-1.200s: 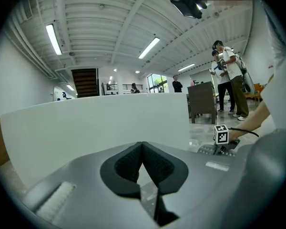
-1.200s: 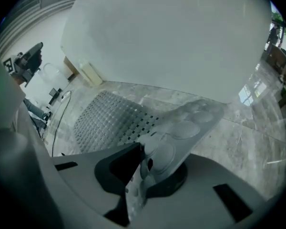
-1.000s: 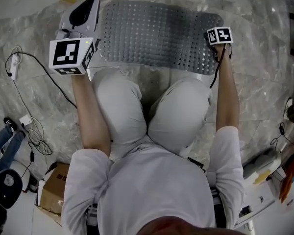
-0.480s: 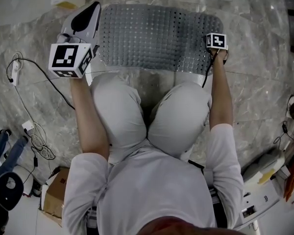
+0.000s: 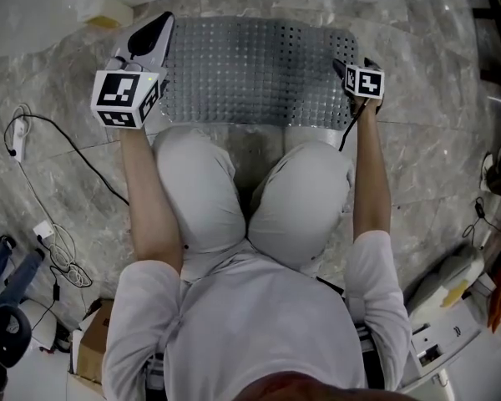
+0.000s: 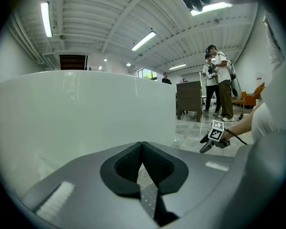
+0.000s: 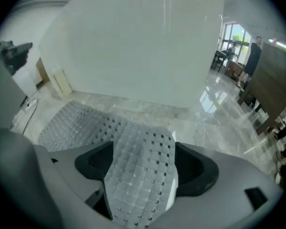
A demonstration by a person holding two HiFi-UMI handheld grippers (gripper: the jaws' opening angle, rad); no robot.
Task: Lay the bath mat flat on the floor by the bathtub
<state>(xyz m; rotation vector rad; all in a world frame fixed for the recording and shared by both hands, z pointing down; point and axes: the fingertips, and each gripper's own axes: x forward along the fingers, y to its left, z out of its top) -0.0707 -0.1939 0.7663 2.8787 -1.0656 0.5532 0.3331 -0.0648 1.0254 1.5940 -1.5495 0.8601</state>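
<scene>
The grey perforated bath mat (image 5: 250, 69) is spread on the marble floor beside the white bathtub (image 6: 62, 118). My left gripper (image 5: 146, 44) is at the mat's left end. In the left gripper view its pads meet, shut on a thin edge of the mat (image 6: 148, 194). My right gripper (image 5: 351, 73) is at the mat's right end. Its jaws have just been opening and stand wide, with the mat's corner (image 7: 140, 171) lying loose between them. The tub wall (image 7: 133, 42) rises just beyond the mat.
The person kneels, knees (image 5: 250, 199) against the mat's near edge. Cables (image 5: 58, 165) and a cardboard box (image 5: 88, 349) lie at the left, and a pale block (image 5: 104, 8) by the tub. People (image 6: 219, 85) and a cabinet (image 6: 188, 97) stand far off.
The mat's near right edge no longer sags toward the knees and now lies straighter. The right gripper has shifted nearer along the mat's right end. The left gripper has barely moved.
</scene>
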